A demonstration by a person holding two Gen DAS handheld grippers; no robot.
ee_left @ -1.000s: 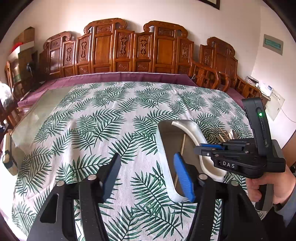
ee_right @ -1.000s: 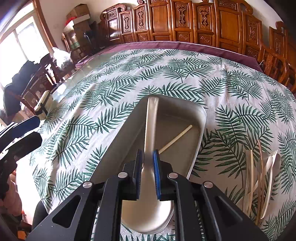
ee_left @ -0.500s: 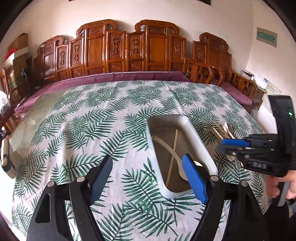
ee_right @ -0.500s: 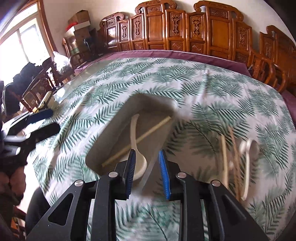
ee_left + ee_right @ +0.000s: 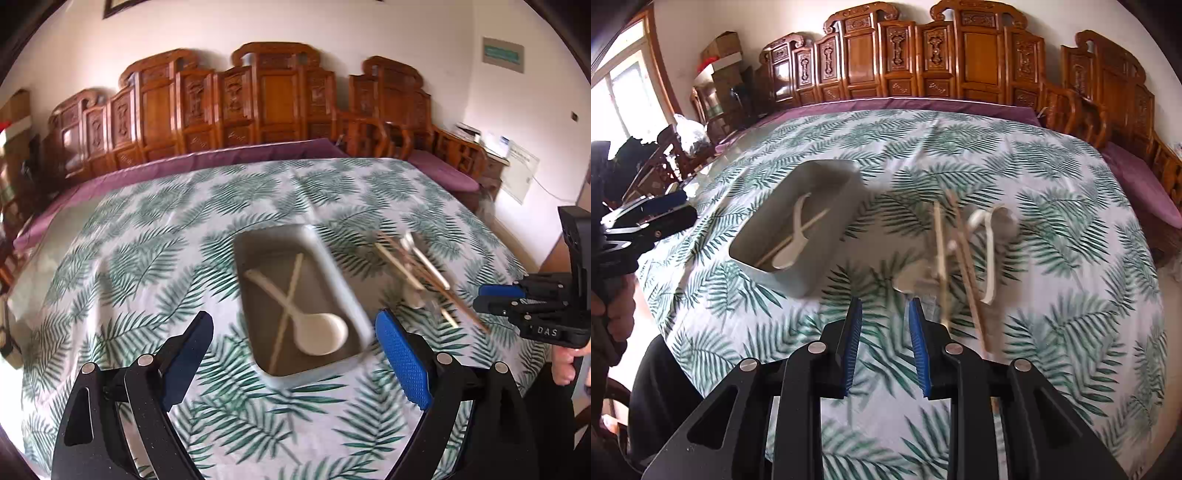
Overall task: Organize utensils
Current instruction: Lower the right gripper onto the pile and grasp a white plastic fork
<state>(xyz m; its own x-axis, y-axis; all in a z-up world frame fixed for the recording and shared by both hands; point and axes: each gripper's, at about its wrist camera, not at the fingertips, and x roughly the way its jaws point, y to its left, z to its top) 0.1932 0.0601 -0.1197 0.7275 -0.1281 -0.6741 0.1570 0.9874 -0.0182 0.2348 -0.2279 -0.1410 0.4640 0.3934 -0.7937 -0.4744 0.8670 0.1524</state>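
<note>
A grey tray (image 5: 334, 273) sits near the middle of the worktop (image 5: 147, 258), and already holds a white spoon (image 5: 317, 332) with one chopstick (image 5: 290, 295) crossed over it. Judging by this, the sorting is partly done. To the tray's right, a loose pile (image 5: 964, 251) of chopsticks and spoons lies on the cloth, blurred, waiting to go in. The left tool (image 5: 291, 365) is opening wide and empty, near the tray. The right tool (image 5: 884, 325) is narrowly parted with nothing between its jaws, just short of the pile.
</note>
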